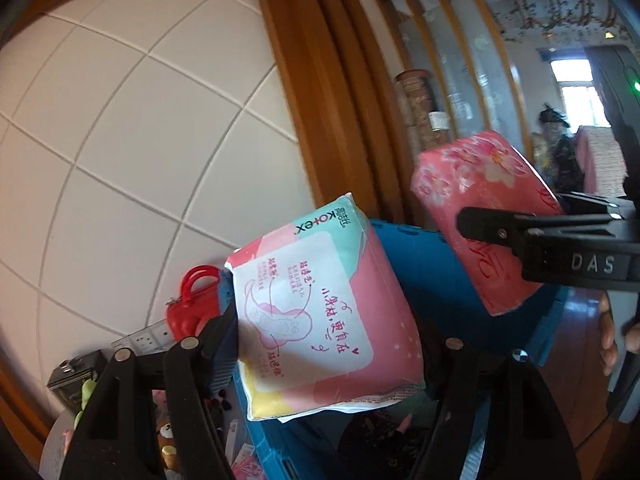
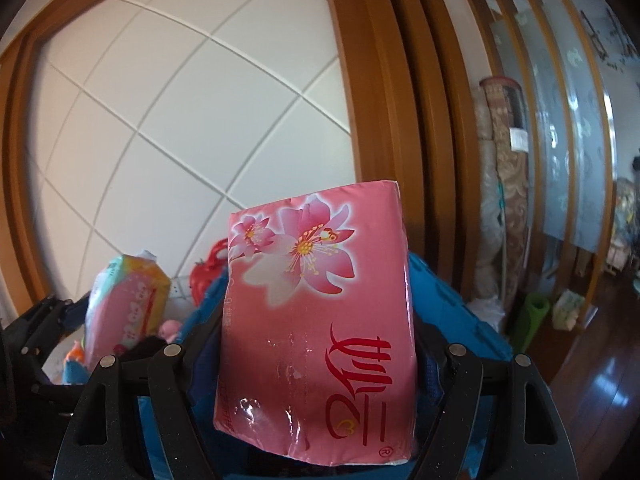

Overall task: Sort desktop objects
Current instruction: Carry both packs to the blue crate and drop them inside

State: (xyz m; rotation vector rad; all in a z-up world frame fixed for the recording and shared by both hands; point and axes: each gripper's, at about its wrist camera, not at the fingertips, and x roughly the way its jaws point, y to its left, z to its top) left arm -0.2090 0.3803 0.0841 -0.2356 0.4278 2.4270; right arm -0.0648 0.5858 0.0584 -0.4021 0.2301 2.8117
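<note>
Both packs are held up in the air over the blue crate, with the tiled wall and wooden door frame close behind. Open room lies to the right, over the wooden floor.

Left gripper: jaws clamped on the Kotex pad pack; pack sits between them, tilted, top end clear above the crate rim.

Right gripper: jaws clamped on the pink tissue pack; pack stands nearly upright between them, lower part at jaw level.

The two packs are near each other, apart. A red toy bag is on the bench behind the crate, near the wall socket.
</note>
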